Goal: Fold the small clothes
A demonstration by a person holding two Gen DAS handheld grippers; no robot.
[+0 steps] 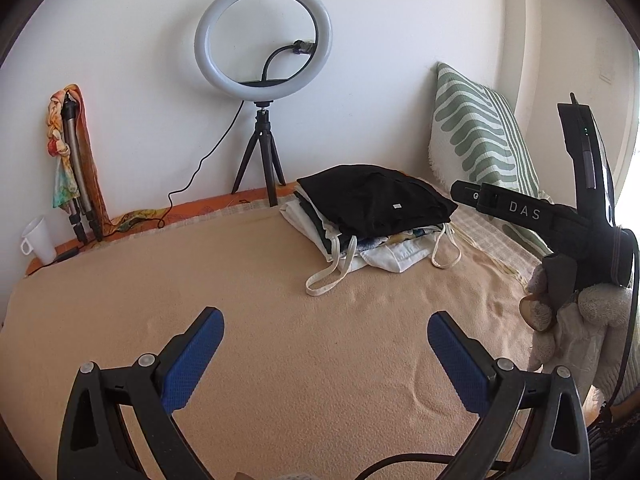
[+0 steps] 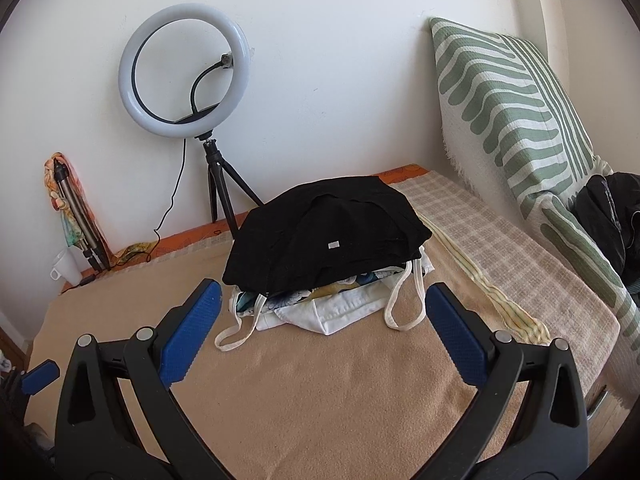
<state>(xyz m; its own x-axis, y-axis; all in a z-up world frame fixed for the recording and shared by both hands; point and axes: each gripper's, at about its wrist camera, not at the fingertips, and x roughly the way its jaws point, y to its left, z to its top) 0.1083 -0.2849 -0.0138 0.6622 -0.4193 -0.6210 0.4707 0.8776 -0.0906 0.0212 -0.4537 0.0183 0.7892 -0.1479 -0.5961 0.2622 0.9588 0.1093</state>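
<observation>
A stack of folded small clothes sits on the tan blanket (image 1: 260,320), with a black garment (image 1: 372,200) on top and white pieces with straps (image 1: 332,276) under it. In the right wrist view the black garment (image 2: 328,232) lies just beyond my right gripper (image 2: 322,308), which is open and empty, fingers either side of the stack's front. My left gripper (image 1: 326,332) is open and empty over bare blanket, well short of the stack. The right gripper's body (image 1: 560,216) shows at the right of the left wrist view.
A ring light on a small tripod (image 1: 262,40) stands against the wall behind the stack. A folded tripod with a scarf (image 1: 72,168) and a white cup (image 1: 38,240) are at the back left. A green patterned cushion (image 2: 512,100) leans at the right, with dark clothing (image 2: 612,216) beside it.
</observation>
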